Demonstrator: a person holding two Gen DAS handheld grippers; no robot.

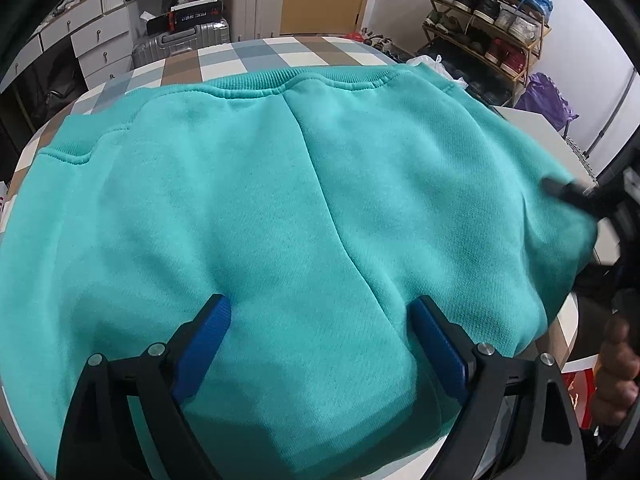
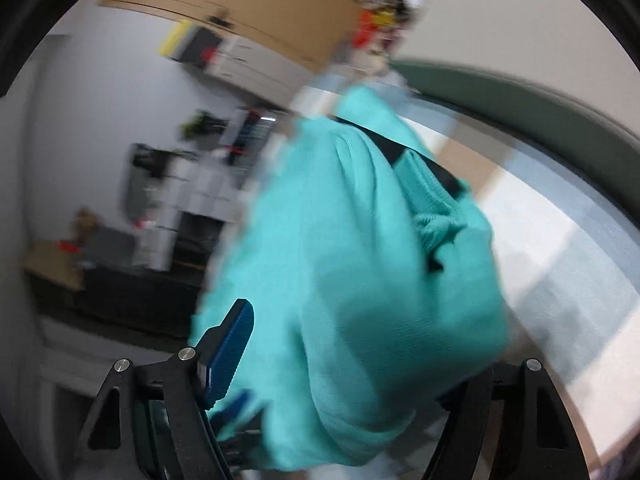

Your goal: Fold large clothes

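A teal sweatshirt (image 1: 260, 184) lies spread across the checked table (image 1: 256, 54), with its ribbed hem along the far side. My left gripper (image 1: 320, 304) hovers open just over the near part of the cloth, and its blue pads (image 1: 208, 340) are wide apart with nothing clamped. At the sweatshirt's right edge, a black finger (image 1: 560, 188) of the right gripper rests against the fabric. The right wrist view is blurred. In it a bunch of the sweatshirt (image 2: 352, 240) sits between the jaws of my right gripper (image 2: 360, 332). The left pad (image 2: 232, 344) is bare and the other finger is hidden by cloth.
A shoe rack (image 1: 492, 12) and a purple bag (image 1: 544, 96) stand beyond the table's far right. A silver suitcase (image 1: 188, 38) and white drawers (image 1: 96, 40) are at the back left. A person's hand (image 1: 616, 364) is at the lower right. The bare checked tabletop (image 2: 560, 248) lies right of the cloth.
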